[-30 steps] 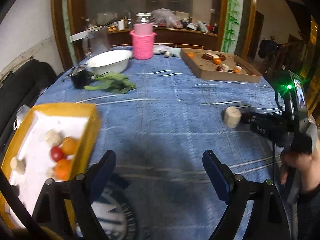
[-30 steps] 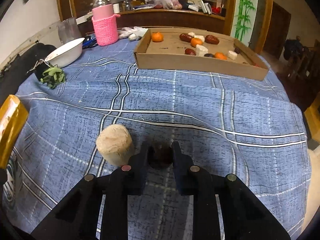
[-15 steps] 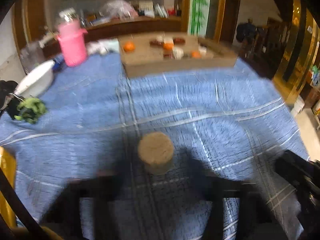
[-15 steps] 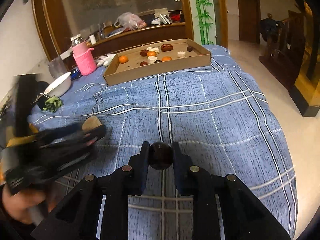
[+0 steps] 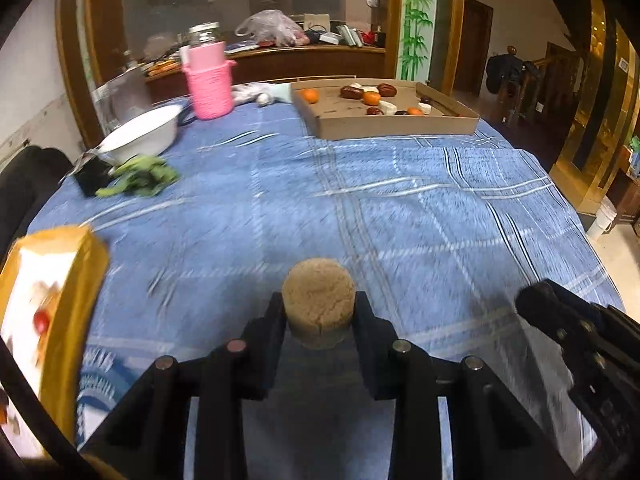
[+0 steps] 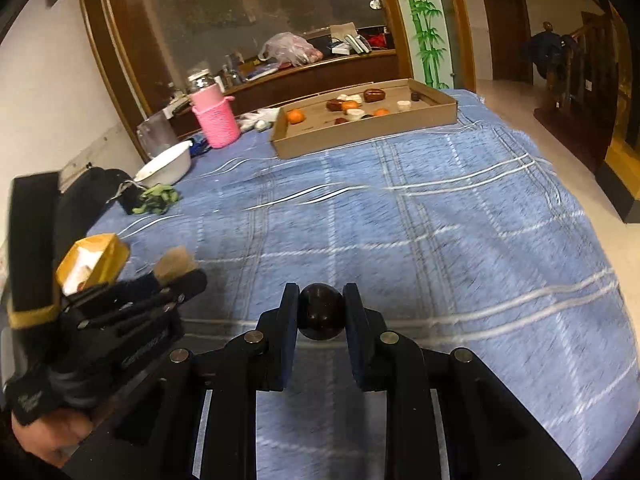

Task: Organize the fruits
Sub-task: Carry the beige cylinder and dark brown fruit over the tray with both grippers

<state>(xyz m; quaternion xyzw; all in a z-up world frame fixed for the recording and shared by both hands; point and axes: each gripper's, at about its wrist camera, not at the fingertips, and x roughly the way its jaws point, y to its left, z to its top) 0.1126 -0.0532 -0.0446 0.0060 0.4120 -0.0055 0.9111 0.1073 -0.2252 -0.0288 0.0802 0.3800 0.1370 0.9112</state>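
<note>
a tan cylinder (image 5: 319, 304) is clamped in the left gripper (image 5: 320, 320) above the blue cloth (image 5: 400, 208). only the right view shows the dark round fruit (image 6: 322, 311) pinched by the right gripper (image 6: 322, 316).
</note>
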